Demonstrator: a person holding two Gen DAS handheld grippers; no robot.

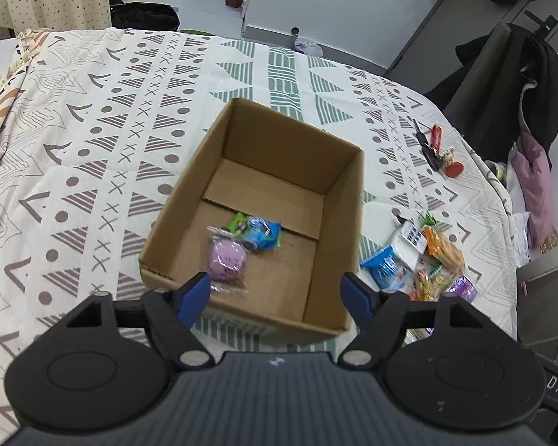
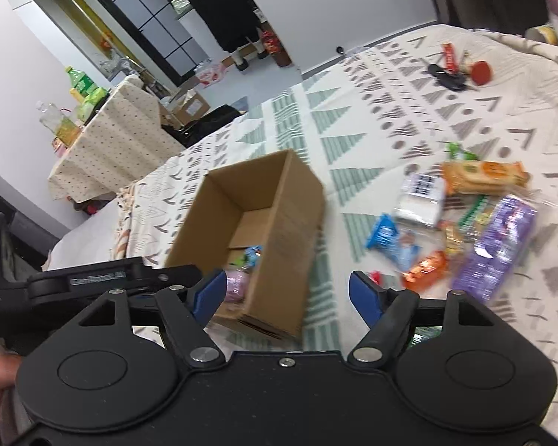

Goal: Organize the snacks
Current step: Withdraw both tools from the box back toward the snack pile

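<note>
An open cardboard box [image 1: 338, 200] [image 2: 290, 223] stands on the patterned cloth. Inside lie a purple snack [image 1: 227, 260], a green packet [image 1: 238, 225] and a blue packet [image 1: 266, 234]. To the box's right is a pile of wrapped snacks [image 1: 424, 260] [image 2: 465, 223]: blue, orange, white and purple packets. My left gripper [image 1: 277, 293] hangs open above the box's near edge, holding nothing. In the right wrist view my right gripper [image 2: 286, 293] is open and empty over the box's near right corner, left of the pile. The left gripper's body [image 2: 93, 278] shows at that view's left.
Keys with a red tag and a red round charm [image 1: 441, 148] [image 2: 457, 68] lie at the far right of the cloth. A chair draped with dark clothing [image 1: 513, 89] stands past the table's right edge. A side table with bottles [image 2: 78, 111] stands in the background.
</note>
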